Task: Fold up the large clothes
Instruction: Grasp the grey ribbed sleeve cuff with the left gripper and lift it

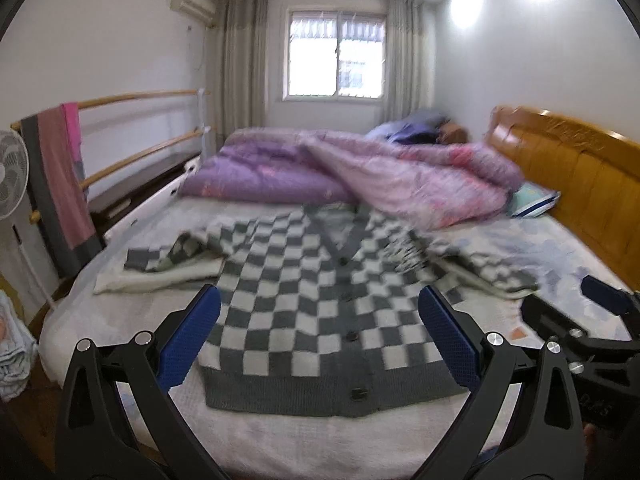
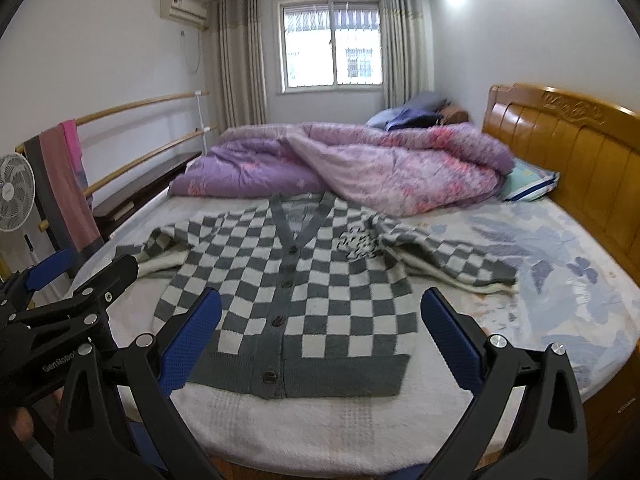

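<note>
Blue-padded fingers (image 1: 188,344) of our left gripper (image 1: 320,340) sit closest to the lens, spread wide with nothing between them; same on our right gripper (image 2: 320,344), jaws wide and empty. Both hover above the near edge of the bed (image 2: 560,264), not touching anything. We see the cardigan (image 2: 296,292), gray-and-white checkered, lying face up and buttoned on the white blanket (image 2: 304,428), hem toward us, V-neck toward the window (image 2: 332,48). Both sleeves are spread out sideways, the one toward the headboard (image 2: 576,152) bunched near the shoulder, the other one folded over on itself with its pale inside showing. Beyond the collar, just touching or overlapping it, we have a crumpled purple quilt (image 2: 360,168), with a pillow (image 2: 528,184) beside the headboard. On the other side we see a wooden rail (image 2: 144,104) with a pink-and-gray towel (image 2: 64,184) hung over it, and a fan (image 2: 14,192) next to that. Left wrist view is motion-blurred; right wrist view is sharp.
</note>
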`<state>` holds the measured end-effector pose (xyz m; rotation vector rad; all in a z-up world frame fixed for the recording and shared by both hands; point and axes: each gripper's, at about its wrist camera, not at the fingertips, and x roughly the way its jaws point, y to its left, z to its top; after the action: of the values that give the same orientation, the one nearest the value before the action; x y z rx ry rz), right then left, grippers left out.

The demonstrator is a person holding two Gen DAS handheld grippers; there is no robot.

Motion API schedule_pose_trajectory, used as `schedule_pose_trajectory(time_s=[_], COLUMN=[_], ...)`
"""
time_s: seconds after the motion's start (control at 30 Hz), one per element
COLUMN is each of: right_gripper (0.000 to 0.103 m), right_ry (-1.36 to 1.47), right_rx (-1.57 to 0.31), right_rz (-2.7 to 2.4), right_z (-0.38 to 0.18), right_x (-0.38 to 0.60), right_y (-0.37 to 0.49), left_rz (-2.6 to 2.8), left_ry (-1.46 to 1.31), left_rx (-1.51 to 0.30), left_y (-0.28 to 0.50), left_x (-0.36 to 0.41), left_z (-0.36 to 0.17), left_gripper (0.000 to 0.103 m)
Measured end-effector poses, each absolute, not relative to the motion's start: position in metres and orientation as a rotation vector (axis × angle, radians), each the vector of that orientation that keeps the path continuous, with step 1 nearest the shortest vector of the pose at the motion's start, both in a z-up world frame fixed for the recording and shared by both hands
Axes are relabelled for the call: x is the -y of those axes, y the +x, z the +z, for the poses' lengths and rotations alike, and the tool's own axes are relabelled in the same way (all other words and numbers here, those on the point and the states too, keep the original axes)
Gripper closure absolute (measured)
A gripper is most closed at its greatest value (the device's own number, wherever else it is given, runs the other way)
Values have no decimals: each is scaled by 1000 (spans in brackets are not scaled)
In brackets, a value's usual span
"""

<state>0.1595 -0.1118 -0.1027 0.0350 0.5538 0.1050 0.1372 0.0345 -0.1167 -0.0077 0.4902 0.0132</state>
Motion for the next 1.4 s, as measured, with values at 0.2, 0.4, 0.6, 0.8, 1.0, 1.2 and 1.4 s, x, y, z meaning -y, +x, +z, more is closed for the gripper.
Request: schedule_pose_trajectory(time_s=[0.2,0.4,0.6,0.8,1.0,1.2,1.4], right_gripper=[7,7,17,67,81,81,81], right_ry=[27,8,22,57,94,129,142], right_rx=[-602,-664,-797,-977,-1031,-1105,-1148], right_rz=[212,215,279,338,343,303,300], right_z=[-168,-221,-242,-225,-217,-221,-228], right_x=[106,93,58,12,-48,-111,-136], right_y=[250,337,395,448,485,513,531], left_rz=[65,129,149,245,355,406,486], left_ry=[-42,-142,-207,-449,-563,-827,-945], left_rx=[-616,-778,-932,-1037,-1058,-1106,-1090], left_y=[230,336,390,411,439,460,476], left_x=[-57,-93,-132,-225,-363,-497,-565], left_z=[-184,-249,-272,-261,-253,-273,-307], left_gripper=[5,5,5,5,5,5,5])
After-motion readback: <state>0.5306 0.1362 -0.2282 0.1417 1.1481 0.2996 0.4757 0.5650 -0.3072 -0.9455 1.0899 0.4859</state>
